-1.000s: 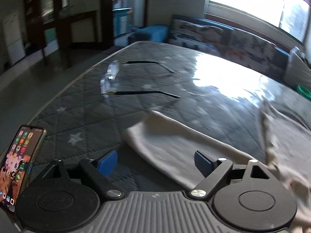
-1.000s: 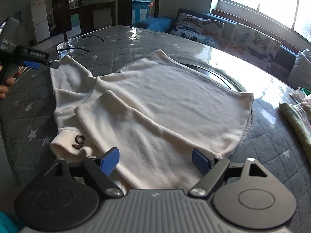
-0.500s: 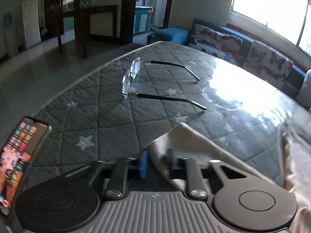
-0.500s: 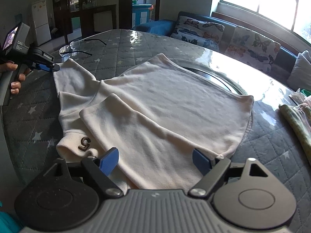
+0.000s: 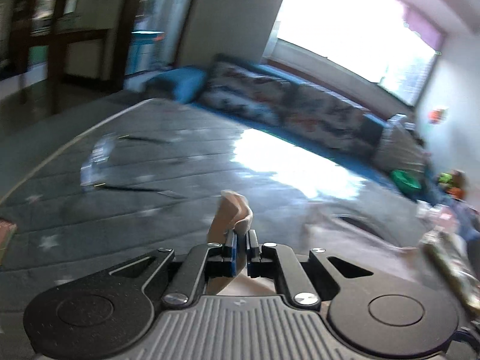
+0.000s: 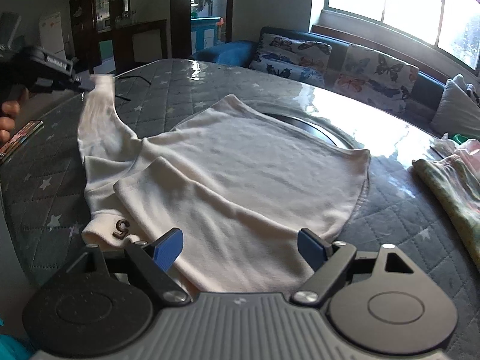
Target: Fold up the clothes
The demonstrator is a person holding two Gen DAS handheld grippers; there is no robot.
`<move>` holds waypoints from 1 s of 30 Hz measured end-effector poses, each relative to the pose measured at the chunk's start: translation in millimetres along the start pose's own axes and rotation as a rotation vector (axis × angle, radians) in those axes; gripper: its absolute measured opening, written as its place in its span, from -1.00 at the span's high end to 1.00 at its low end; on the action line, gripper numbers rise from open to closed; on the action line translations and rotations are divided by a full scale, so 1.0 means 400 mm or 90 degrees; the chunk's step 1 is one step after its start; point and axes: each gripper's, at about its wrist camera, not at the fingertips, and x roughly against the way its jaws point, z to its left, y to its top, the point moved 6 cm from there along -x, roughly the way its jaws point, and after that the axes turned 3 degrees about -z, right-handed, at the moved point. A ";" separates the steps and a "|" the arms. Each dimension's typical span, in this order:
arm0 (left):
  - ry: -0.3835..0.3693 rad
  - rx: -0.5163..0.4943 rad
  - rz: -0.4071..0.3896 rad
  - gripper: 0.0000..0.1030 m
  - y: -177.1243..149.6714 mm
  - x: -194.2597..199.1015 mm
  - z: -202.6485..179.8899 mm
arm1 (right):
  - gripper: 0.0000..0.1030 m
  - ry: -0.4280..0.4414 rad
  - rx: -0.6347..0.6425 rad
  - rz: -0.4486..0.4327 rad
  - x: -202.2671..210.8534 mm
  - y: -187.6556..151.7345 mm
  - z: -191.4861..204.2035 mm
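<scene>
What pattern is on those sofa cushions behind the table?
Colourful butterflies on a pale ground cover the sofa cushions; the right wrist view shows them best.

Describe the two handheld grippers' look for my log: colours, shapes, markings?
Both match: ribbed grey housing, two round black discs, black linkage arms with silver rivets, blue ridged fingertip pads. The left gripper from outside is a black pistol-grip body with white lettering, unreadable. The right gripper looks the same. No cables or sleeves show.

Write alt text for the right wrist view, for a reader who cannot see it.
A cream long-sleeved knit top lies flat on a grey quilted star-print table cover, one sleeve lifted at its cuff by the shut left gripper. The right gripper hangs open above the near edge.
</scene>
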 end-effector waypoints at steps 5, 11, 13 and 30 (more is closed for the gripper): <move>-0.121 -0.029 0.016 0.88 -0.014 0.024 -0.164 | -0.65 -0.005 -0.012 -0.013 0.020 0.003 -0.017; -0.246 -0.070 0.056 0.88 -0.079 0.034 -0.349 | -0.65 -0.009 -0.047 -0.023 0.043 -0.002 -0.048; -0.271 -0.090 0.080 0.88 -0.119 0.030 -0.395 | -0.65 -0.005 -0.061 -0.027 0.052 -0.005 -0.060; -0.247 -0.245 0.125 0.36 -0.276 0.059 -0.330 | -0.28 0.002 -0.096 -0.027 0.052 0.003 -0.076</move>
